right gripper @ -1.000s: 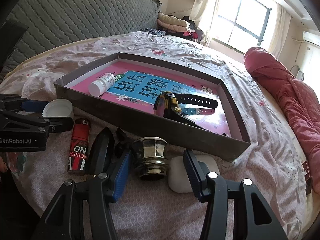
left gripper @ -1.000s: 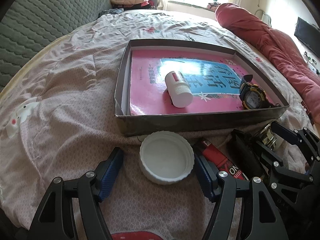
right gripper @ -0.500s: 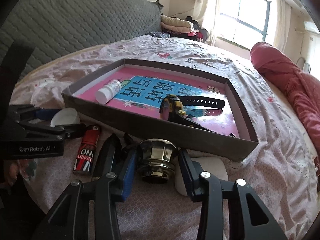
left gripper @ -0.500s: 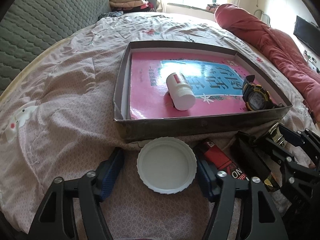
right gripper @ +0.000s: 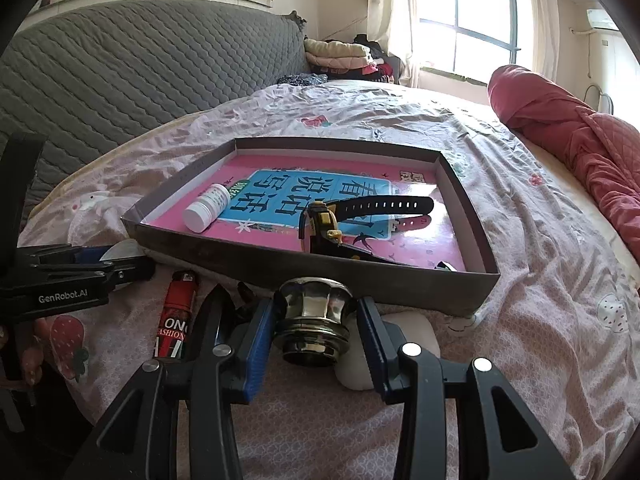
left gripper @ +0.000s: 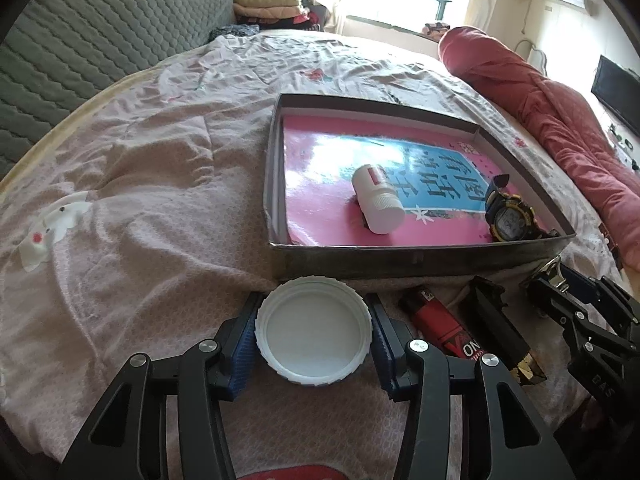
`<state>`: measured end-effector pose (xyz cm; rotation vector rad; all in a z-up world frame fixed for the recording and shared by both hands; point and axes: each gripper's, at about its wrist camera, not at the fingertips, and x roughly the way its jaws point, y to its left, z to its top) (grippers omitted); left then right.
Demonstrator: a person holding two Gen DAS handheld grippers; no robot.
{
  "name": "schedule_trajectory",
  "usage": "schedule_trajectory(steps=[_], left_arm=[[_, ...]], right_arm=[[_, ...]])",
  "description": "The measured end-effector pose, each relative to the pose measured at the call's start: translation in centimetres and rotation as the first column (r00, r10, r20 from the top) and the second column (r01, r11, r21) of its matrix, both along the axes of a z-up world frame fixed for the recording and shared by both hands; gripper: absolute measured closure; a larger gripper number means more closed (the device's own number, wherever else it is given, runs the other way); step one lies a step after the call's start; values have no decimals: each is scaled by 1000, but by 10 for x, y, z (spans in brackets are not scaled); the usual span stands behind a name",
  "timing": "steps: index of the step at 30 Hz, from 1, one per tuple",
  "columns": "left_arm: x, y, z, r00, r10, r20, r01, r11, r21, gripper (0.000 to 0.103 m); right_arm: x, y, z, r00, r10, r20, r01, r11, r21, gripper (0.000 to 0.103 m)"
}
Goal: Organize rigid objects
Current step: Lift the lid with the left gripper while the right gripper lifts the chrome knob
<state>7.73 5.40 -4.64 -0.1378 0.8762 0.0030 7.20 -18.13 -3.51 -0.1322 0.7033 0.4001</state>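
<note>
My left gripper is shut on a white plastic lid, just in front of the near wall of a shallow cardboard box. My right gripper is shut on a shiny metal fitting before the same box. In the box lie a pink book, a white pill bottle and a black-and-yellow watch. A red lighter and a black clip lie on the bedsheet between the grippers.
A white earbud case lies just behind the fitting. A rolled red quilt runs along the right side of the bed. A grey quilted headboard and folded clothes stand at the back.
Both grippers have closed: the left on the white lid, the right on the metal fitting. Both have moved closer to the box.
</note>
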Motion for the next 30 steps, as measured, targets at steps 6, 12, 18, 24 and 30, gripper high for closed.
schedule_trajectory(steps=[6,12,18,24,30], left_arm=[[-13,0,16,999,3,32,-4,1000,23,52],[-23,-8,31,997,-14,71,11,999,31,52],[-30,-18,43,995,-25,93,19,998,58,52],[-37,-29,48,994,-35,101,27,996,85,52],[-37,-33,52,994,-39,106,29,995,93,52]], right_arm=[[-2,-7,6,1000,-6,13,6,999,38,61],[-5,-12,15,999,-14,31,11,997,79,61],[-8,-17,22,998,-18,53,12,994,106,61],[-11,-21,29,996,-24,83,14,992,124,61],[-15,-21,35,993,-16,114,3,993,118,61]])
